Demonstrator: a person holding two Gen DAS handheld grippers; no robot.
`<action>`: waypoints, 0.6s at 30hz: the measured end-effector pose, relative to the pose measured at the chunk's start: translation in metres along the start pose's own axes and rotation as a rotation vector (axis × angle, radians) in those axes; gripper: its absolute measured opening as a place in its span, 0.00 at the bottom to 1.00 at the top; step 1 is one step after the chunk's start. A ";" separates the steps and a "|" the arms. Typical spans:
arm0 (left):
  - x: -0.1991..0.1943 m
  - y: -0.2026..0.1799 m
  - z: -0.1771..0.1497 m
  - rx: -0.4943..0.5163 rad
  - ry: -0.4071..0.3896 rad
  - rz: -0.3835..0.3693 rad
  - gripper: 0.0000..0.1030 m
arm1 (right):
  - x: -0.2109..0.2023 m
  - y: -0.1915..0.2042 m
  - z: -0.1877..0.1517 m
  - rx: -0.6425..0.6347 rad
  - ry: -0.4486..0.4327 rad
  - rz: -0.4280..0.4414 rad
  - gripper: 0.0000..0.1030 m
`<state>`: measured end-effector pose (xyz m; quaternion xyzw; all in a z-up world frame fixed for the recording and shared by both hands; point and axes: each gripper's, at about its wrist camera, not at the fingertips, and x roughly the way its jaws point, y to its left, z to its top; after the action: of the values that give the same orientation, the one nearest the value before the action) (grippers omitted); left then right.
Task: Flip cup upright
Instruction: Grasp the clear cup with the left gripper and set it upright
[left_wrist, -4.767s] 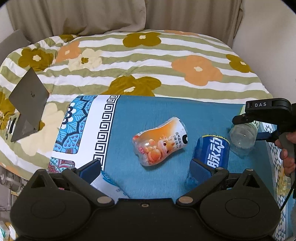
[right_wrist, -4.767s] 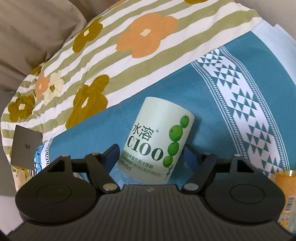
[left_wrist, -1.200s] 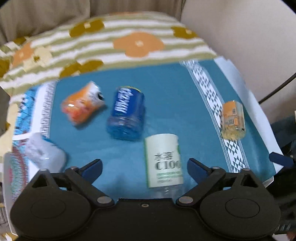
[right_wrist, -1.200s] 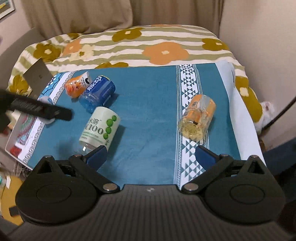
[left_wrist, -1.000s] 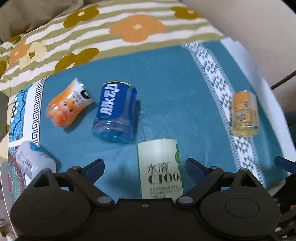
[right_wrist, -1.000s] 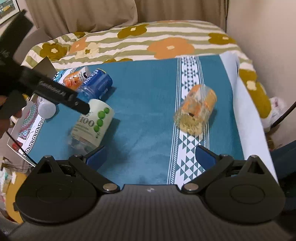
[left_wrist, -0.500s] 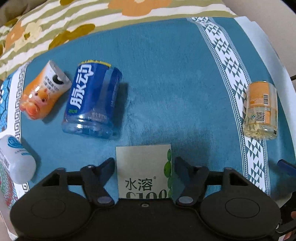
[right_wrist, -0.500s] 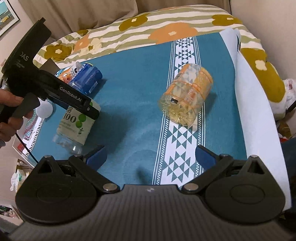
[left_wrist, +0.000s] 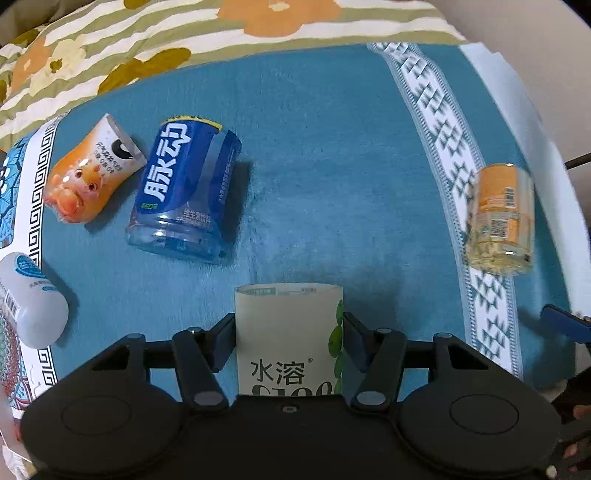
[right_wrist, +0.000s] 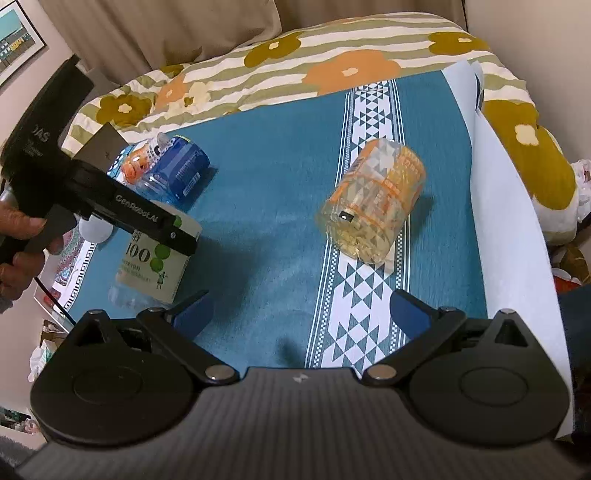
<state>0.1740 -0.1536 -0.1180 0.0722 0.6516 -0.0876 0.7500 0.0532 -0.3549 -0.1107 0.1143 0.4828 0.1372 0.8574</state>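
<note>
**Left tongs clamped on the green C100 cup, right ones wide open**

Closest to the left wrist cam, the left gripper (left_wrist: 290, 328) has both pads pressed against the sides of the pale green C100 cup (left_wrist: 290, 332), which is lying on its side on the teal cloth (left_wrist: 332, 166). The right gripper (right_wrist: 301, 312) is spread wide with nothing between its fingers, above the cloth's white triangle-pattern strip (right_wrist: 354, 288). A bit further out, an orange-labelled clear cup (right_wrist: 371, 210) lies on that strip. Beyond the green cup, a blue cup (left_wrist: 184, 192) and an orange cartoon bottle (left_wrist: 90, 173) lie side by side, and a white bottle (left_wrist: 29, 299) lies at the left edge. The flowery striped blanket (right_wrist: 332, 55) is at the back.
</note>
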 end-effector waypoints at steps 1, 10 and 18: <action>-0.005 0.001 -0.002 -0.006 -0.014 -0.006 0.62 | -0.001 0.000 0.001 0.002 -0.002 0.002 1.00; -0.054 0.016 -0.049 -0.075 -0.475 0.005 0.62 | -0.014 0.011 0.006 0.000 -0.045 -0.002 1.00; -0.026 0.012 -0.087 -0.076 -0.851 0.041 0.63 | 0.001 0.028 0.002 -0.030 -0.026 -0.024 1.00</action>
<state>0.0892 -0.1214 -0.1045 0.0149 0.2852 -0.0707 0.9558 0.0522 -0.3286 -0.1012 0.0974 0.4710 0.1327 0.8667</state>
